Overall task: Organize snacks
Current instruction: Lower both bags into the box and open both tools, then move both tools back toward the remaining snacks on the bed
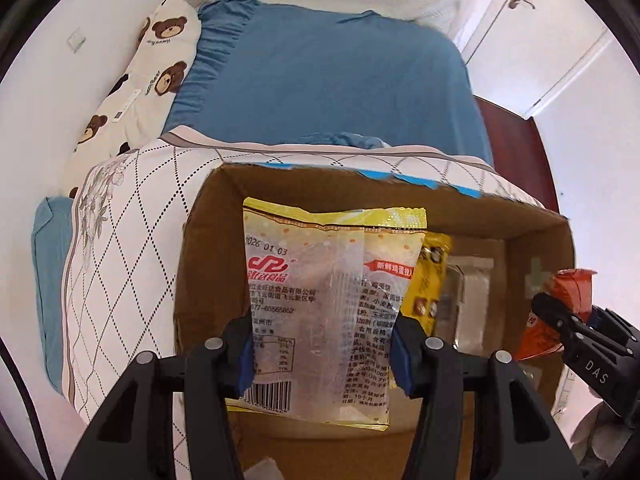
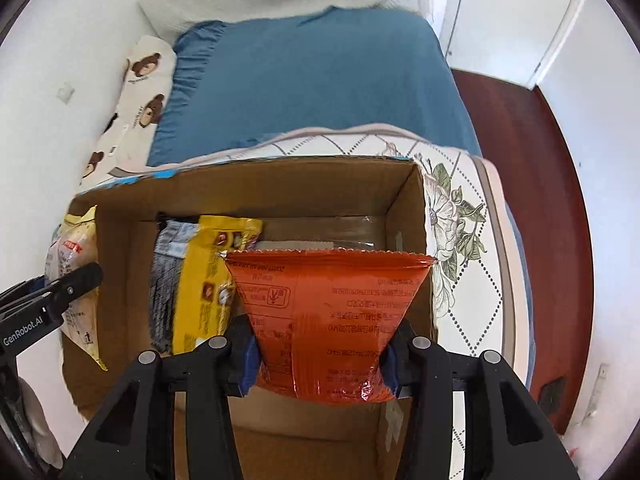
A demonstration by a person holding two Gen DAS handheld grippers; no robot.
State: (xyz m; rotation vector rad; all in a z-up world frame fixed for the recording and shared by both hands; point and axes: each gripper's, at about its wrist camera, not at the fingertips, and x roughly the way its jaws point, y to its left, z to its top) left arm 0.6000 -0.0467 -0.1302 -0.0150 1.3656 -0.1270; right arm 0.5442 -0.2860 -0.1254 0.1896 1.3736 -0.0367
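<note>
Over an open cardboard box (image 1: pixel 208 240) on the bed, the left claw (image 1: pixel 322 354) pinches a clear-and-yellow snack packet (image 1: pixel 328 280) dated "2026 01 03"; the right claw (image 2: pixel 320 360) pinches an orange packet (image 2: pixel 320 304).

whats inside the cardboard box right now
Inside the cardboard box a yellow snack bag leans beside a grey packet. The orange packet and the clear yellow packet above it hide much of the floor.

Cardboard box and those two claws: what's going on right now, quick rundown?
Left gripper holds yellow snack packet; right gripper holds orange snack packet. Both over open cardboard box. Yellow bag already inside. Nothing blocking.
</note>
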